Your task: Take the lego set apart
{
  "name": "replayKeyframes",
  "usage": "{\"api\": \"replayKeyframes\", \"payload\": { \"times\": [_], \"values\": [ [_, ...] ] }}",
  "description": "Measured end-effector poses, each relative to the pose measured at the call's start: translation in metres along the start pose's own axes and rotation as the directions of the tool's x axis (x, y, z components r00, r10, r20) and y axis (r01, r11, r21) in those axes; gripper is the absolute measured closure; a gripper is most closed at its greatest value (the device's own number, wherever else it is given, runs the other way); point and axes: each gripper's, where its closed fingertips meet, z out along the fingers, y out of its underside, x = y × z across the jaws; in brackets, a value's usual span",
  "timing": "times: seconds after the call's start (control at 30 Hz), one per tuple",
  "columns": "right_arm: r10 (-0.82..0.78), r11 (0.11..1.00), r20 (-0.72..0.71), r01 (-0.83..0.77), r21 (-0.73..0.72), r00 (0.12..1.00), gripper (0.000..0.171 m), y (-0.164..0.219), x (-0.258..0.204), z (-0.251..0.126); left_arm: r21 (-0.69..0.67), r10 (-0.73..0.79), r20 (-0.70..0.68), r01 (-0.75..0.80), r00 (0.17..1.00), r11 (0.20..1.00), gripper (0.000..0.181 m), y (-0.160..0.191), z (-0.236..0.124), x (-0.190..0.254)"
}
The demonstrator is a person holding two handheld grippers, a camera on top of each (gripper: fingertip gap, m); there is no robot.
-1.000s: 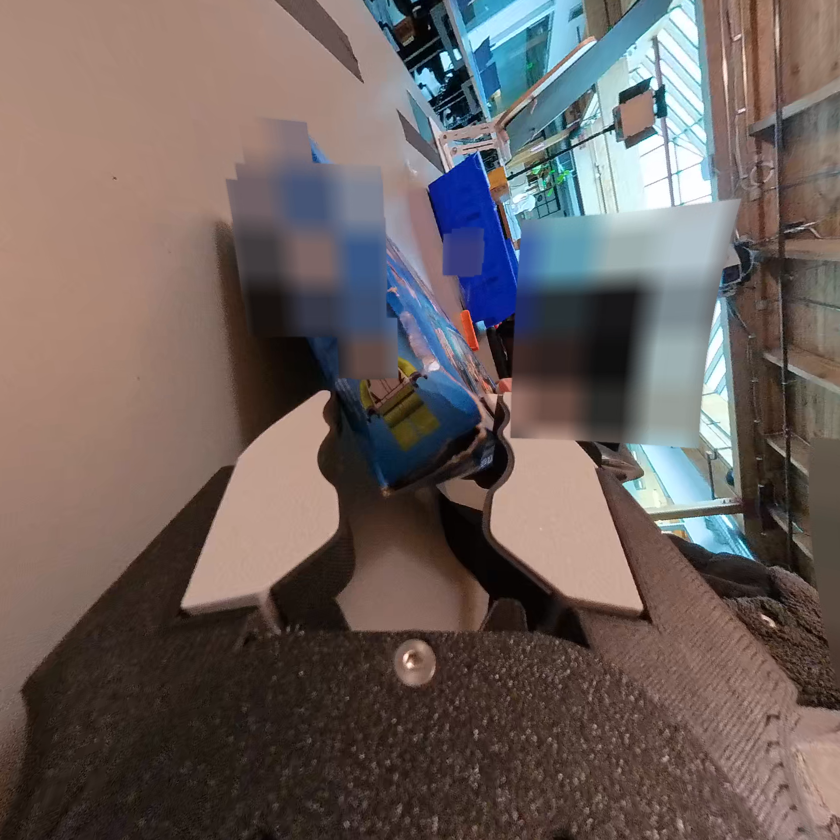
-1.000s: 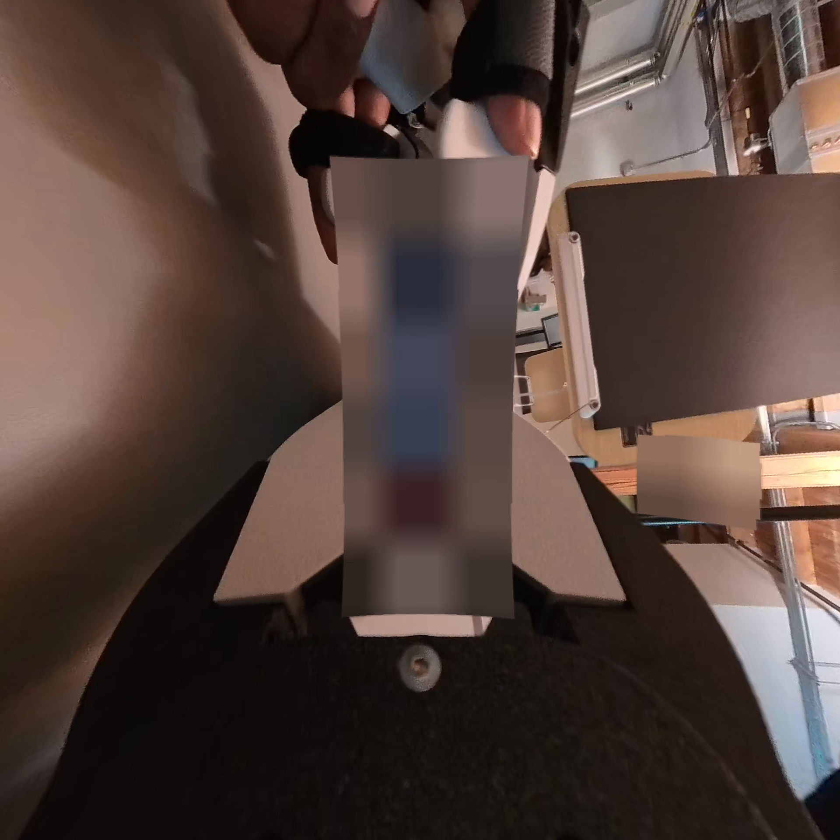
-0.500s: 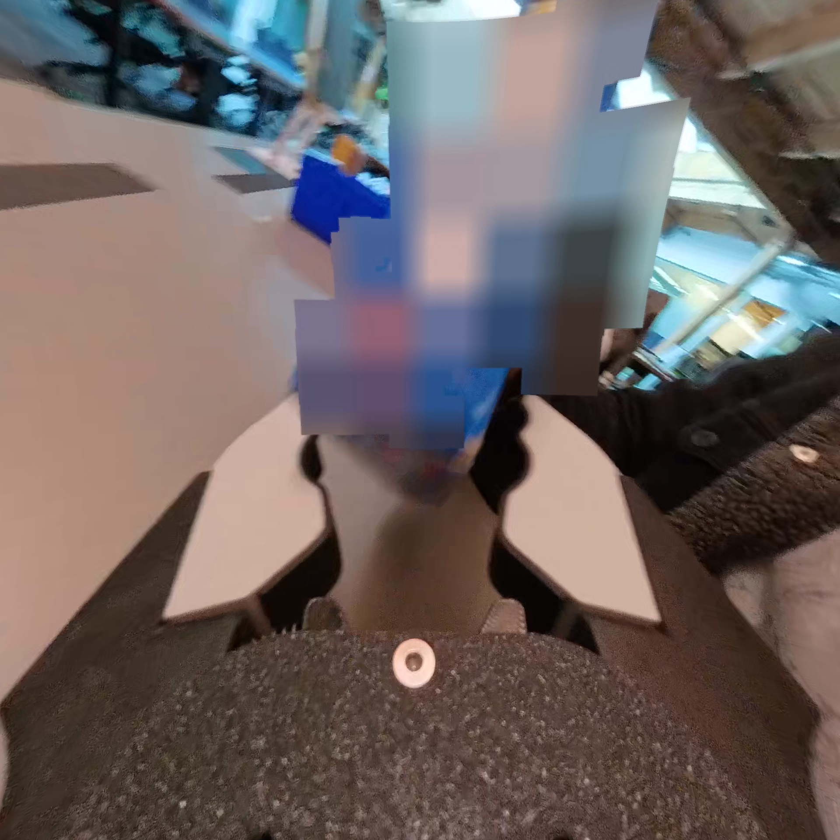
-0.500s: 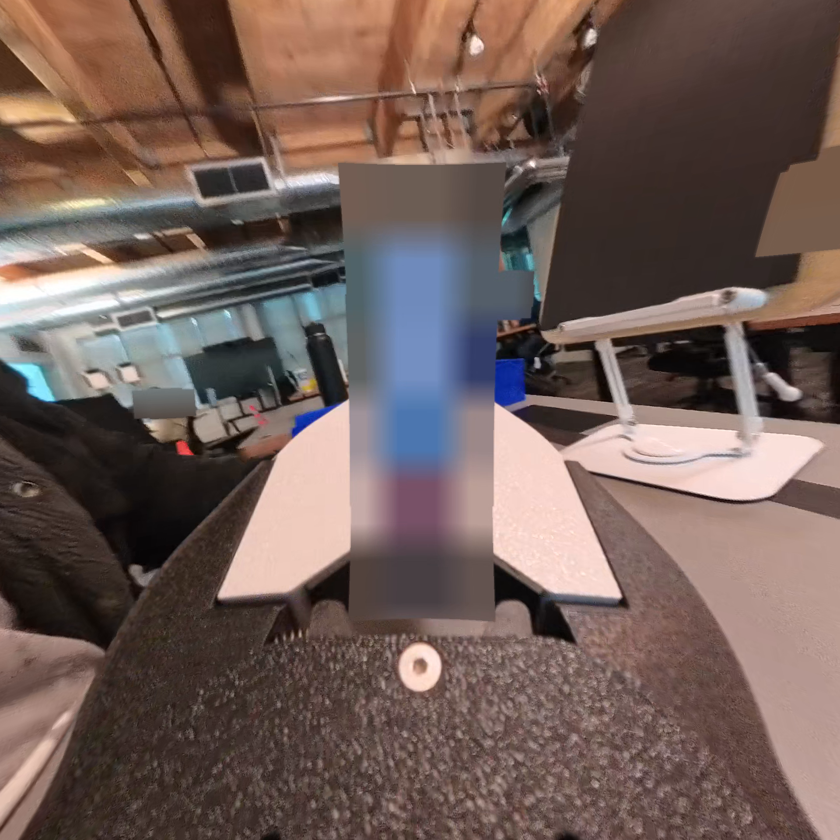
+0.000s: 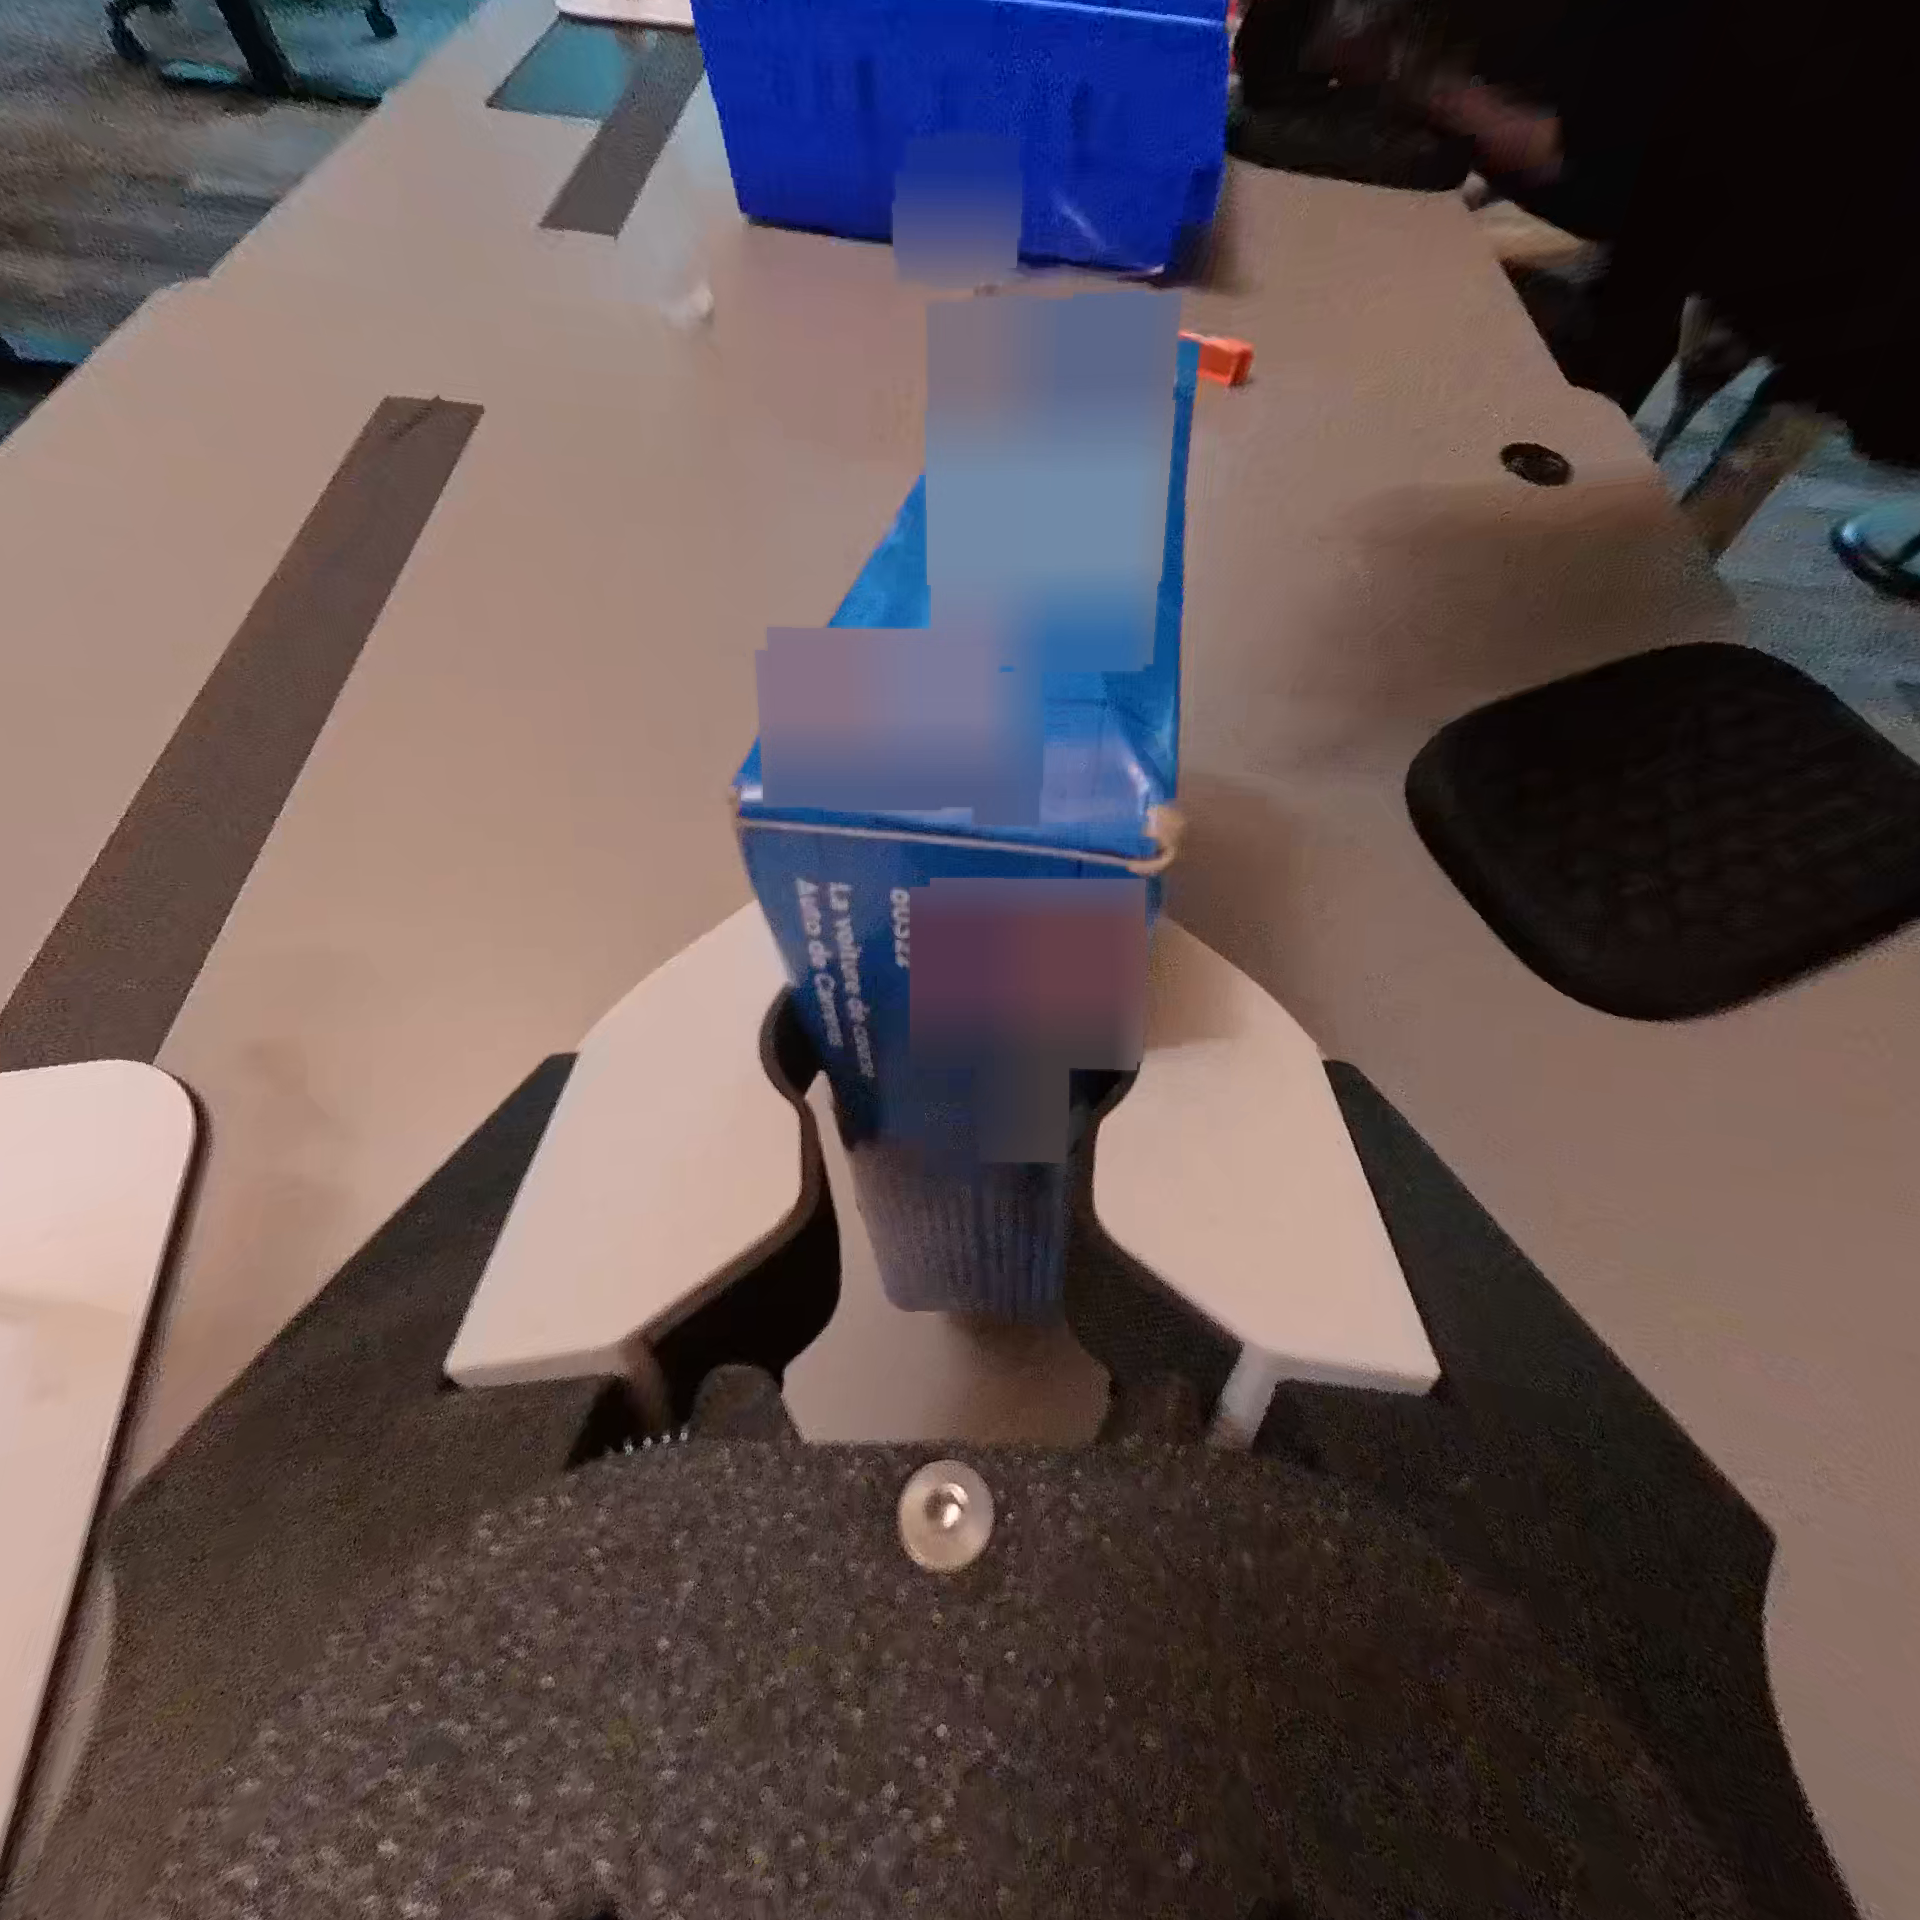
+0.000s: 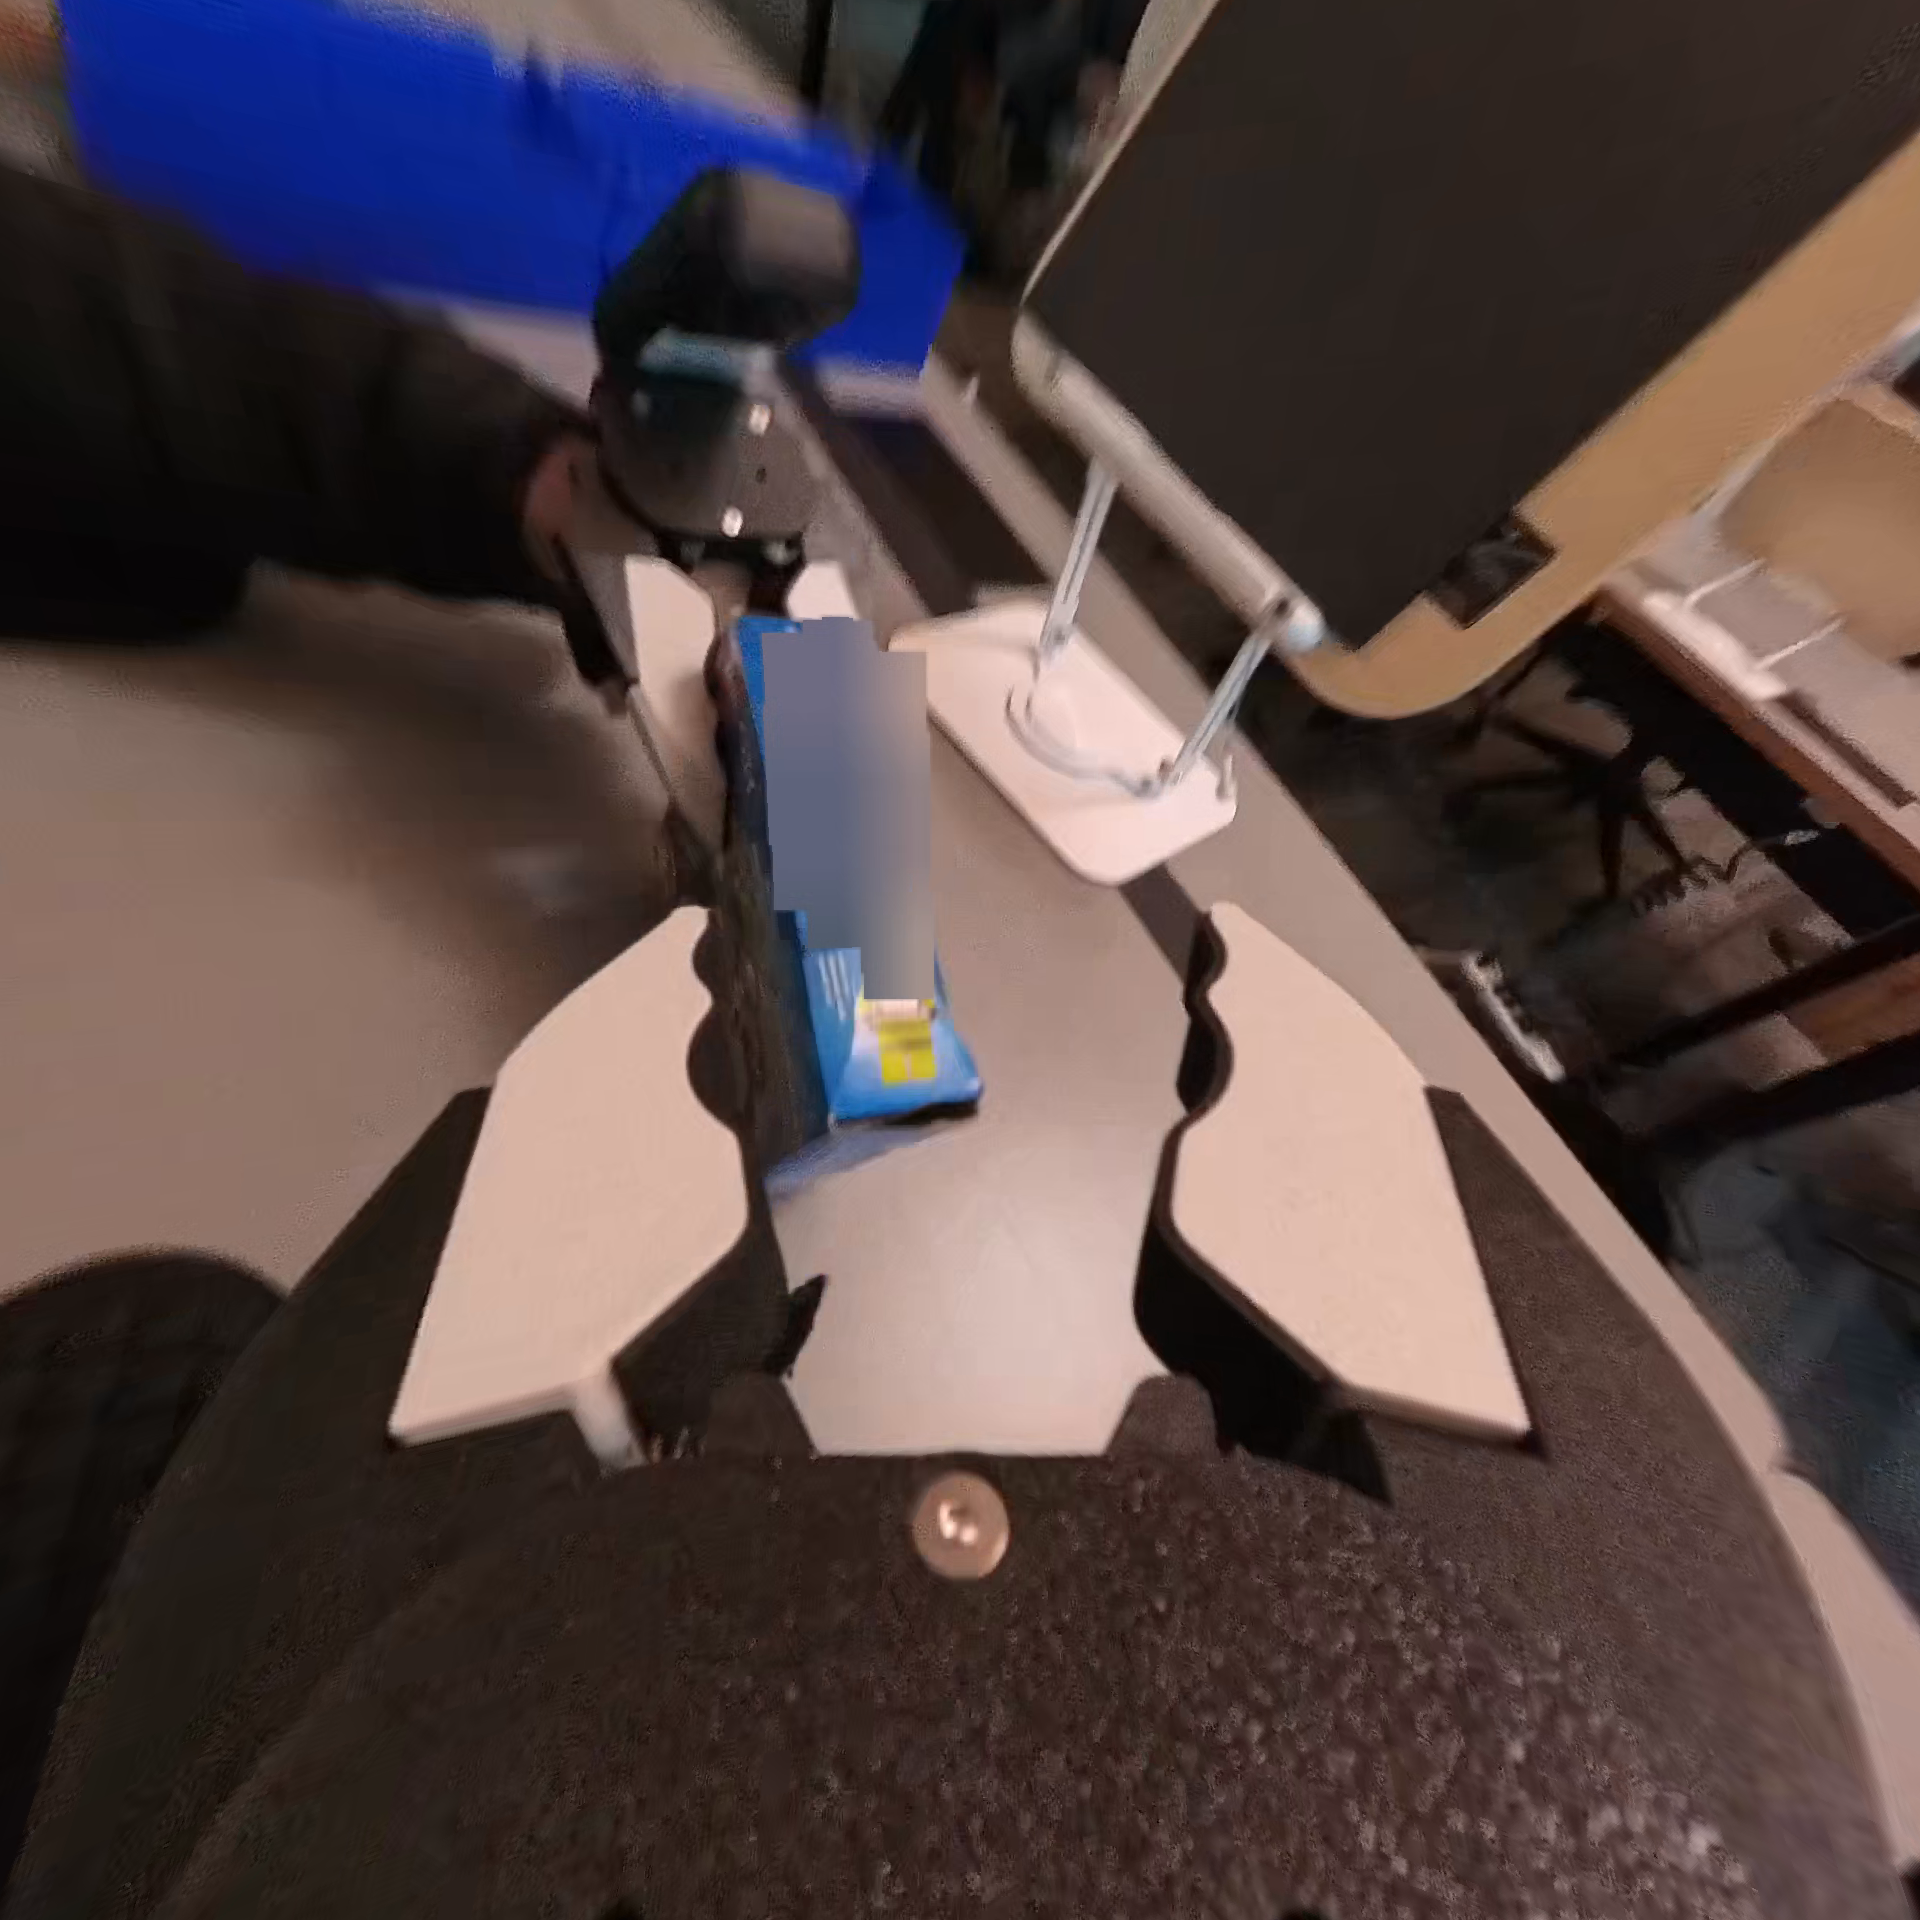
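The lego set is a blue cardboard box (image 5: 1112, 748) with a rubber band around it. My left gripper (image 5: 966, 997) is shut on one end of it and holds it lengthwise over the grey table (image 5: 468, 831). In the right wrist view the box (image 6: 904, 1070) points toward me, with my left gripper (image 6: 727, 665) clamped on its far end. My right gripper (image 6: 951, 935) is open, its fingers wide apart around the box's near end. The box lies close to its left finger (image 6: 603, 1122). I cannot tell whether they touch.
A blue bin (image 5: 966, 114) stands at the far end of the table, with a small orange piece (image 5: 1224, 364) near it. A black chair seat (image 5: 1673, 821) is at the right edge. A screen on a white stand (image 6: 1091, 769) stands at the right. Some 15 cm of space lies between my two pairs of fingers.
Both views swung down to the table. My right gripper, earlier shut on the box, has opened and let go. My left gripper still holds the box.
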Motion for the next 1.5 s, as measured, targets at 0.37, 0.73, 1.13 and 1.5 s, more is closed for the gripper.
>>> {"api": "replayKeyframes", "payload": {
  "times": [0.37, 0.73, 1.13, 1.5],
  "values": [
    [-0.052, 0.788, 0.381, 0.273, -0.551, 0.923, 0.129, 0.086, -0.031, 0.077, 0.079, -0.029, 0.027, 0.026, 0.999, 0.997, 0.128, 0.007, 0.018, -0.002],
    [0.019, 0.736, 0.450, 0.292, -0.611, 0.893, 0.131, 0.083, 0.009, 0.090, 0.236, -0.166, 0.141, 0.130, 0.976, 0.963, 0.127, 0.007, -0.048, -0.038],
    [0.098, 0.680, 0.347, 0.191, -0.708, 0.933, 0.130, 0.098, 0.111, 0.120, 0.207, -0.247, 0.193, 0.207, 0.950, 0.956, 0.129, 0.045, -0.057, -0.058],
    [0.087, 0.695, 0.327, 0.178, -0.696, 0.941, 0.119, 0.120, 0.108, 0.126, 0.152, -0.233, 0.185, 0.206, 0.955, 0.967, 0.130, 0.056, -0.039, -0.054]
  ]
}}
